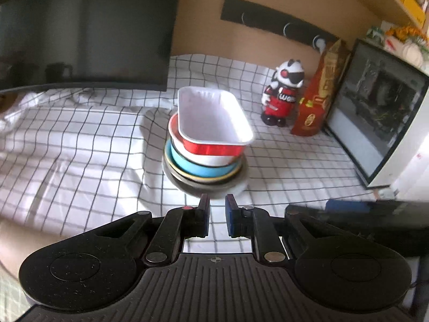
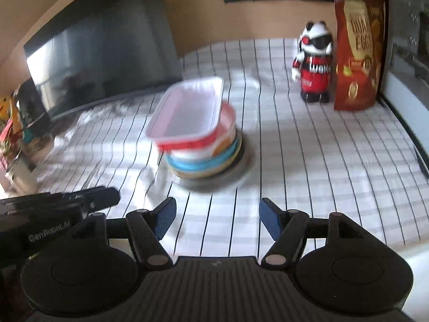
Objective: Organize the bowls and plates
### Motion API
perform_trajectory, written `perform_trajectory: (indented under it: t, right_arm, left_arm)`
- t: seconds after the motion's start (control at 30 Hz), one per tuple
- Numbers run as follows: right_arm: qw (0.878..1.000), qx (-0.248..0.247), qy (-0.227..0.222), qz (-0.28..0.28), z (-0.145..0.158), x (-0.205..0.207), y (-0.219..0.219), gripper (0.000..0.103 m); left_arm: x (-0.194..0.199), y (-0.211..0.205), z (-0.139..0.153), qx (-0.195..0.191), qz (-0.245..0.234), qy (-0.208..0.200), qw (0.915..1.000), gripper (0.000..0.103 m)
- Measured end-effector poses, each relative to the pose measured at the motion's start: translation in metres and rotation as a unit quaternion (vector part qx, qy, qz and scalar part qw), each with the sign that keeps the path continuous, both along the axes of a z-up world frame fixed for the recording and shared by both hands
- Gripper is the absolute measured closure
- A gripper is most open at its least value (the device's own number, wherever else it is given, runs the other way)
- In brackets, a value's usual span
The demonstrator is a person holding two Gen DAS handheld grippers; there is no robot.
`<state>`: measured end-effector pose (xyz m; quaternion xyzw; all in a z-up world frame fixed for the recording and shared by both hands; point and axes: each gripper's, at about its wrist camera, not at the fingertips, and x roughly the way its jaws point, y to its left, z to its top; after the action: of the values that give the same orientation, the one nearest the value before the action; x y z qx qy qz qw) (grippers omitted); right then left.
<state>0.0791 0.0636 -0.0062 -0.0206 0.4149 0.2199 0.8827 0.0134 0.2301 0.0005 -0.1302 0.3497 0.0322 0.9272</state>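
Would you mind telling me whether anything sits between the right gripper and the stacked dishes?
Nothing visible does: only bare checked tablecloth lies between the open right gripper and the stack topped by the rectangular red-and-white tray.

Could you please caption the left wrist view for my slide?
Empty left gripper faces stacked dishes on checked cloth.

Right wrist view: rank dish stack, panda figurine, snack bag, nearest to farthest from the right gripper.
From the right gripper:
1. Dish stack, just ahead, slightly left of centre.
2. Panda figurine, far right, near the wall.
3. Snack bag, right of the panda; the two stand almost level, so this order is tentative.
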Motion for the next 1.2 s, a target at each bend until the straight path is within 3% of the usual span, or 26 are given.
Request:
perform_trajectory:
  t: [0.33,1.2]
  right_arm:
    - [1.000,0.009,-0.013,0.002,0.015,-0.036,-0.020,0.034]
    - [1.000,0.006,0.007,0.007,0.005,-0.031,-0.016,0.034]
  left_arm:
    - [-0.034,-0.034,0.015,0.026,-0.009,0.006,0.9996,0.087]
    - [-0.026,-0.030,0.005,0.015,-0.004,0.029,0.9995,0.087]
